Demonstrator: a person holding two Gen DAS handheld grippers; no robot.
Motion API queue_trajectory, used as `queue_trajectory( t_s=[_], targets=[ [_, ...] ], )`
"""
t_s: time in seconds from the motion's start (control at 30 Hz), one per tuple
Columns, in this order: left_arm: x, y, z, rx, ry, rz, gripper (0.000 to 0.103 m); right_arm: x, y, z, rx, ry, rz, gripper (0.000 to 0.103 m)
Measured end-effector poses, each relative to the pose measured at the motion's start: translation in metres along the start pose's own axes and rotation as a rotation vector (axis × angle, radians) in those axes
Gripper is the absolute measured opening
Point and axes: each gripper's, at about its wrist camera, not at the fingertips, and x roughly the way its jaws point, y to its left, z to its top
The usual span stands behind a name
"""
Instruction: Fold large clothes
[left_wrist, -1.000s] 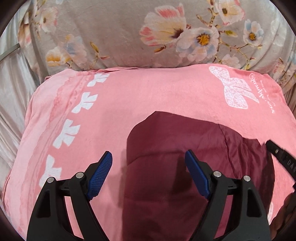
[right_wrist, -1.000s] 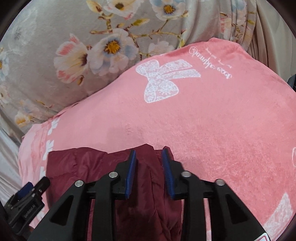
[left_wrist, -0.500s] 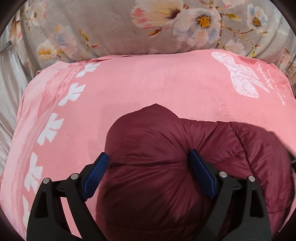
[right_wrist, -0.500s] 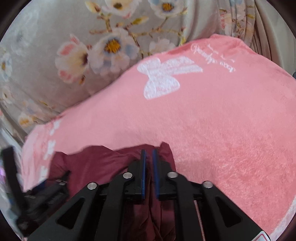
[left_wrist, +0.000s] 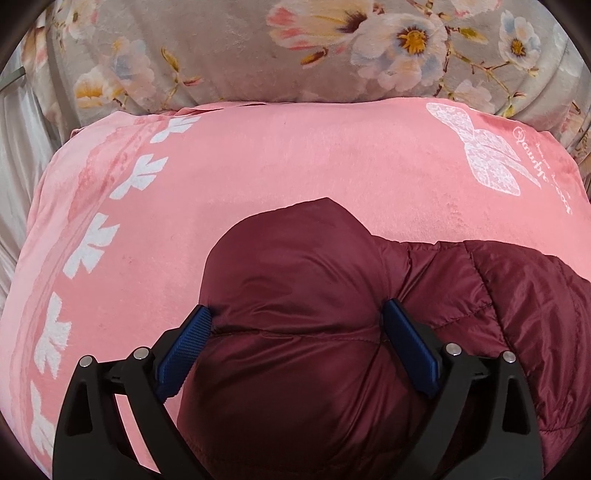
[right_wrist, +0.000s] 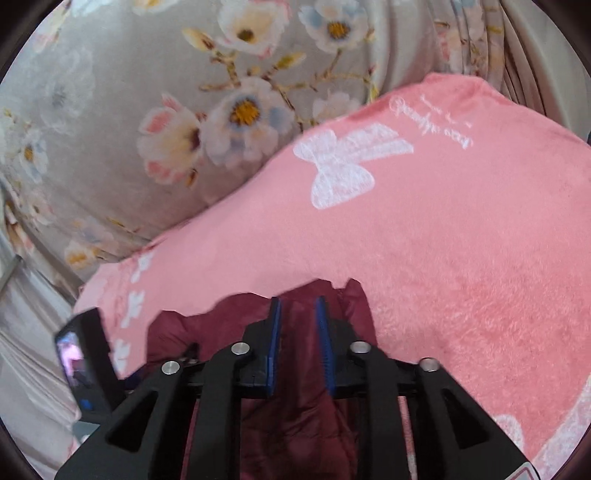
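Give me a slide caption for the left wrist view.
Left tool open astride a maroon puffer jacket on a pink blanket.

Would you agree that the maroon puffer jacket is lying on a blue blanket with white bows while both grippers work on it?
Not quite: the blanket is pink, not blue, as the left wrist view shows. The rest holds: white bows are printed on it, the maroon puffer jacket lies on it, and the left gripper and right gripper are both at the jacket.
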Motion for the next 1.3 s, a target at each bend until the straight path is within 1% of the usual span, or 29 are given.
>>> queue_trajectory(
  t_s=[0.03, 0.07, 0.1, 0.13, 0.17, 0.2, 0.23, 0.3, 0.33, 0.5, 0.57, 0.63, 0.73, 1.0, 1.3],
  targets=[
    [0.0, 0.0, 0.0, 0.0, -0.001, 0.002, 0.092, -0.001, 0.004, 0.001, -0.013, 0.016, 0.011, 0.043],
    [0.0, 0.0, 0.0, 0.002, 0.0, 0.002, 0.092, 0.004, 0.008, 0.0, -0.031, 0.045, 0.022, 0.046],
    [0.0, 0.001, 0.0, 0.004, -0.002, 0.004, 0.092, 0.009, 0.011, -0.003, -0.044, 0.062, 0.004, 0.046],
    [0.0, 0.001, 0.0, 0.004, -0.002, 0.006, 0.092, 0.016, 0.012, -0.007, -0.063, 0.079, -0.034, 0.046],
    [-0.001, 0.0, 0.0, 0.003, -0.001, 0.006, 0.092, 0.028, 0.012, -0.011, -0.084, 0.103, -0.08, 0.044],
    [-0.001, 0.001, 0.0, 0.003, 0.004, 0.003, 0.092, 0.034, 0.009, -0.016, -0.087, 0.11, -0.093, 0.023],
    [-0.002, 0.001, 0.0, 0.002, 0.008, 0.0, 0.092, 0.039, 0.004, -0.018, -0.076, 0.107, -0.093, 0.013],
    [-0.01, 0.007, 0.001, -0.008, 0.005, -0.016, 0.092, 0.036, -0.003, -0.016, -0.056, 0.075, -0.082, 0.007],
    [-0.014, 0.011, -0.001, -0.017, -0.001, -0.022, 0.092, 0.035, -0.004, -0.017, -0.067, 0.064, -0.088, 0.006],
    [-0.012, 0.017, -0.006, -0.061, 0.003, -0.05, 0.094, 0.053, -0.002, -0.032, -0.144, 0.056, -0.149, 0.005],
    [-0.009, 0.015, -0.007, -0.063, 0.006, -0.055, 0.095, 0.06, -0.001, -0.039, -0.19, 0.052, -0.182, 0.005],
    [-0.007, 0.012, -0.009, -0.06, -0.001, -0.05, 0.096, 0.065, -0.002, -0.043, -0.203, 0.057, -0.19, 0.006],
    [-0.003, 0.008, -0.012, -0.06, -0.01, -0.037, 0.098, 0.073, -0.005, -0.045, -0.206, 0.068, -0.187, 0.006],
    [0.002, 0.0, -0.016, -0.035, -0.045, 0.017, 0.098, 0.081, -0.008, -0.048, -0.205, 0.076, -0.17, 0.006],
    [0.005, -0.007, -0.019, -0.025, -0.071, 0.052, 0.098, 0.086, -0.013, -0.049, -0.181, 0.08, -0.138, 0.006]
  ],
)
